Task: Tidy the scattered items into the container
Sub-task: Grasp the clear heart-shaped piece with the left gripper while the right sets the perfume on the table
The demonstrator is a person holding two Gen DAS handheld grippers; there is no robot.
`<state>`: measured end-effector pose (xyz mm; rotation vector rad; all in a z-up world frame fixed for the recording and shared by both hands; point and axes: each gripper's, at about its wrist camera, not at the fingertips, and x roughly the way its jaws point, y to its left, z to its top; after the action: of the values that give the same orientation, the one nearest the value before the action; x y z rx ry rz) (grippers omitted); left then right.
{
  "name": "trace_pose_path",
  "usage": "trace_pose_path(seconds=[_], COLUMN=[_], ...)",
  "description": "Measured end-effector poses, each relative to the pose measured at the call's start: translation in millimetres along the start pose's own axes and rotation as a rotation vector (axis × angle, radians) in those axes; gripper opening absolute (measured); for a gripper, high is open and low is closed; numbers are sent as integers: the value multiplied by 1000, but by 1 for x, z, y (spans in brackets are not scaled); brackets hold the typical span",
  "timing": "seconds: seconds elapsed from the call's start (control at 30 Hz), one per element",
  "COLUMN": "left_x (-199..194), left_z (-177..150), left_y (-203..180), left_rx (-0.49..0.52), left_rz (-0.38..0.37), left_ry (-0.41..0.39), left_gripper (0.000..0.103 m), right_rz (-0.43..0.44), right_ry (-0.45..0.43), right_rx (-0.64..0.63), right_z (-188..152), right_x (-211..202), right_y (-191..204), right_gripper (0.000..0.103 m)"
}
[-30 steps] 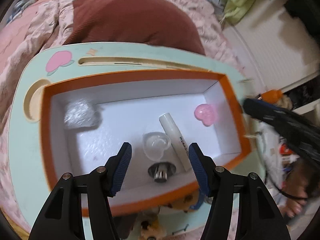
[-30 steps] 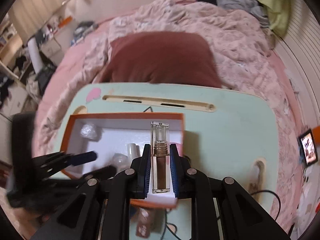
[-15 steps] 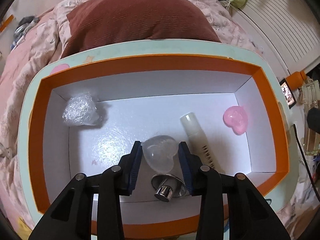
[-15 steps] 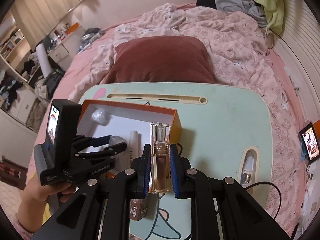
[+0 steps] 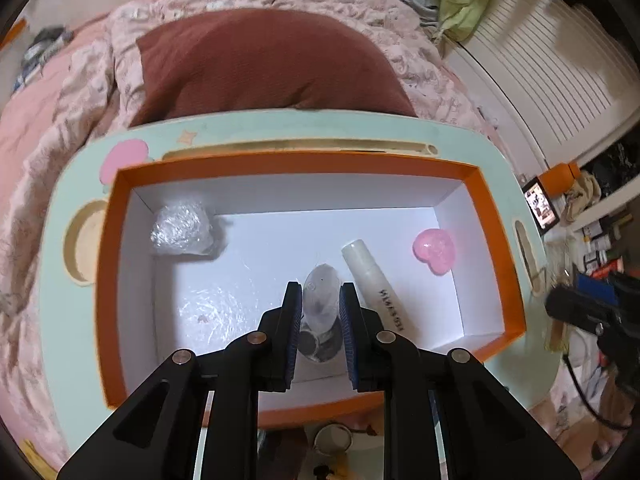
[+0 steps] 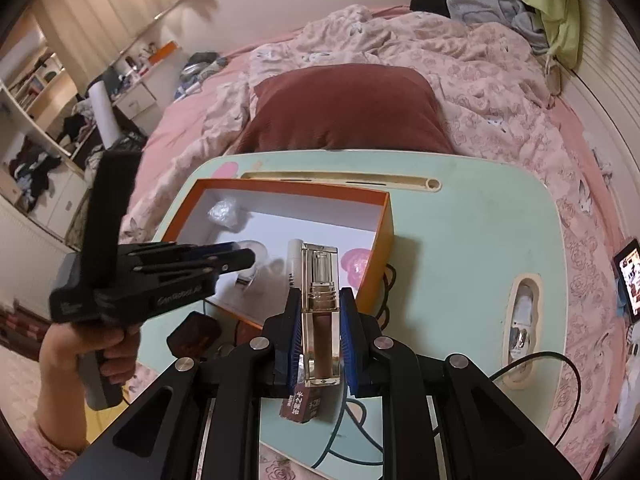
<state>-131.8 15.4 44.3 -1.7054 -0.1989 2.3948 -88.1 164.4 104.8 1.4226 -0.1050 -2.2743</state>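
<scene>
Gripping a clear stopper [image 5: 320,300] between both pads, the left tongs [image 5: 320,294] reach down inside the orange box [image 5: 108,280], which sits on the mint-green worktop [image 6: 480,240]. Beside the stopper lie a white tube [image 5: 374,280], a pink heart-shaped piece [image 5: 434,250] and a crinkled plastic wad [image 5: 182,228] on the box floor. The right tongs [image 6: 320,300] are clenched on a rectangular glass perfume bottle [image 6: 320,320], held upright above the worktop just outside the box's near right corner.

Box [image 5: 108,280]: I see bare floor left-centre; white tube [image 5: 374,280] and pink piece [image 5: 434,250] crowd the right (plastic wad [image 5: 182,228] in far-left corner).
</scene>
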Motion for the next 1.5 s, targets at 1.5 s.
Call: trace_pose_path(seconds=[1.5], left_x=[-83], left_z=[-84], left_y=[-10], left_rx=[95], left_rz=[-154], left_ry=[-184], left_gripper=[39], right_rz=[24], right_ry=[93], right_rx=[-2], right_z=[-58], right_x=[19], right_y=[10], right_gripper=[17])
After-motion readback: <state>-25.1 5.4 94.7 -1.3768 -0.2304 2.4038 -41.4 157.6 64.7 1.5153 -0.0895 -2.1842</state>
